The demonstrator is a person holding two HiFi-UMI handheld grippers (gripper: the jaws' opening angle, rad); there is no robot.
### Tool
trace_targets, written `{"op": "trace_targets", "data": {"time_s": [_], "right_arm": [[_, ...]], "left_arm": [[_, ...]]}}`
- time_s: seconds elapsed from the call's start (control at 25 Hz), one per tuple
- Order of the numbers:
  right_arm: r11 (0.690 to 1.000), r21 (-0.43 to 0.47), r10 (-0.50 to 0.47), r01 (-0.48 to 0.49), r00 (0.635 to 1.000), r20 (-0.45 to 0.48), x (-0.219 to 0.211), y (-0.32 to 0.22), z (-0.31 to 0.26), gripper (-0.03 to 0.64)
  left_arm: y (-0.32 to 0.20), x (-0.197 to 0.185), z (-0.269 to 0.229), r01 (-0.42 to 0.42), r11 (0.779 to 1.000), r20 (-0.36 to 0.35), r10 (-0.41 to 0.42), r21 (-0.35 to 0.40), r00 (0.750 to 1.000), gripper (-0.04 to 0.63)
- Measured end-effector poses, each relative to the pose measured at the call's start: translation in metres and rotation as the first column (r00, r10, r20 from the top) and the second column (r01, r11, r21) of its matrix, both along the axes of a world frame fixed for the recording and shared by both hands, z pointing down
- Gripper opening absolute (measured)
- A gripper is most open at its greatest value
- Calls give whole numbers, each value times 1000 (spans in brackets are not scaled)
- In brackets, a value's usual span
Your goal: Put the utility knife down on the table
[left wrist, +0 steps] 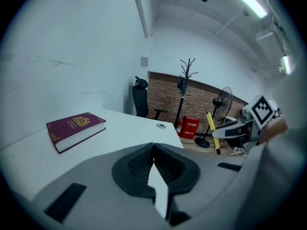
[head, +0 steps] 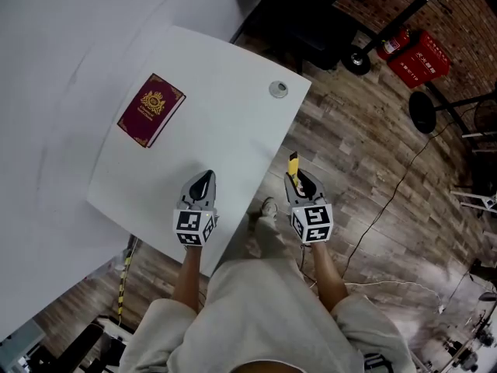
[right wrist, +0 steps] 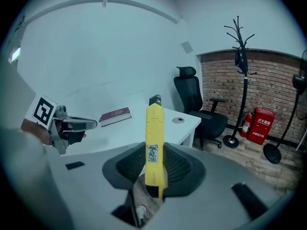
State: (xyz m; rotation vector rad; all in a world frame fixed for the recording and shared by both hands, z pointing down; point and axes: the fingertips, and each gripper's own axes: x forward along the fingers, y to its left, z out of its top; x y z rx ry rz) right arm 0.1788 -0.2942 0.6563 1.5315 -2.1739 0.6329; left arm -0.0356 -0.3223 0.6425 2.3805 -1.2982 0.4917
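The yellow utility knife (right wrist: 154,128) stands upright between the jaws of the right gripper (head: 301,183), clamped at its lower half with its upper end poking out past the jaw tips; the jaws are spread only as wide as the knife's body and press on it from both sides; in the head view the knife sits at lower centre-right, just off the right edge of the white tabletop (head: 225,146) and over the wooden floor (head: 365,177), not yet on the tabletop; the left gripper (head: 205,179) is to its left, over the tabletop's near part, its jaws brought together at the tips with nothing between them; towards the upper left of the head view a maroon book (head: 151,109) with a gold crest lies flat on the tabletop, well apart from both grippers; a round grey grommet (head: 278,89) sits near the tabletop's far right corner; beyond it, at the upper right, a red box (head: 419,57) stands against the brick wall (head: 466,14).
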Motion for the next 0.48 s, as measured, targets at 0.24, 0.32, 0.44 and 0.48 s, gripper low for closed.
{"op": "trace_targets", "data": {"time_s": [0.24, 0.32, 0.44, 0.48], "right_arm": [[999, -23, -43, 43, 999, -14, -8, -10, 12, 109], [997, -25, -72, 71, 997, -30, -12, -15, 14, 109], [992, -18, -130, 129, 989, -65, -20, -25, 14, 109], [989, -17, -150, 150, 986, -78, -23, -29, 13, 109]], "left_arm": [[0, -9, 11, 25, 999, 1, -25, -25, 1000, 6], [0, -12, 11, 33, 999, 1, -33, -27, 999, 8], [-1, -17, 10, 45, 999, 1, -45, -27, 999, 6], [-1, -18, 10, 49, 998, 1, -49, -27, 999, 6]]}}
